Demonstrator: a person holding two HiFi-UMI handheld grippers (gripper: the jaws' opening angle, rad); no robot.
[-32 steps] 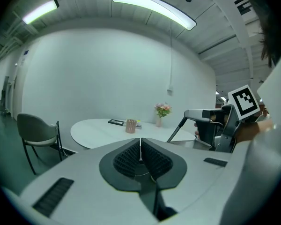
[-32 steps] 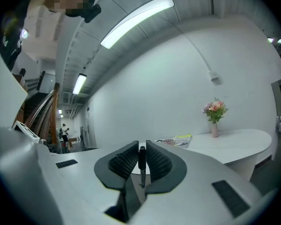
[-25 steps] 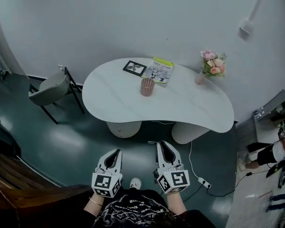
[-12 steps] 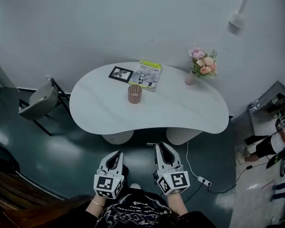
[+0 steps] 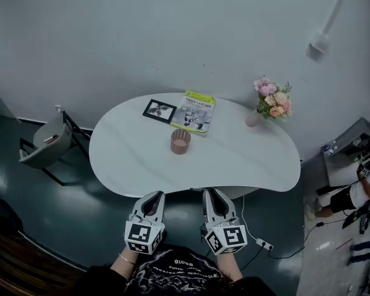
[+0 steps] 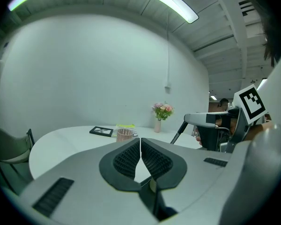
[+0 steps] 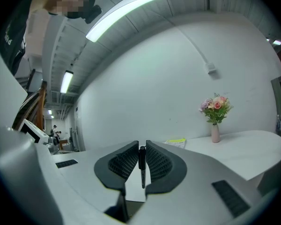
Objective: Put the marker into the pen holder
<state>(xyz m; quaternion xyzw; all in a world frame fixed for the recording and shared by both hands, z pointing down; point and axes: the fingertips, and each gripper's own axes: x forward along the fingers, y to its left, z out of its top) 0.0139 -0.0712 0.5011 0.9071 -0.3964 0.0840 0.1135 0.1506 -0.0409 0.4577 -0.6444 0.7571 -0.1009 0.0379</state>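
A thin black marker (image 7: 142,165) stands upright between the pads of my right gripper (image 7: 142,146), which is shut on it. In the head view that gripper (image 5: 213,194) and my left gripper (image 5: 153,197) are side by side at the near edge of the white table (image 5: 129,159). The left gripper (image 6: 140,142) is shut with nothing in it. The pen holder (image 5: 180,141), a pinkish mesh cup, stands upright near the table's middle, well beyond both grippers. It also shows in the left gripper view as the pen holder (image 6: 124,134).
Behind the cup lie a black photo frame (image 5: 160,110) and a magazine (image 5: 197,110). A vase of pink flowers (image 5: 271,98) stands at the table's far right. A grey chair (image 5: 46,147) is left of the table. A cable and power strip (image 5: 263,245) lie on the floor.
Both grippers have come forward together to the table's near edge, and the table now lies closer. The marker stays clamped in the right gripper.
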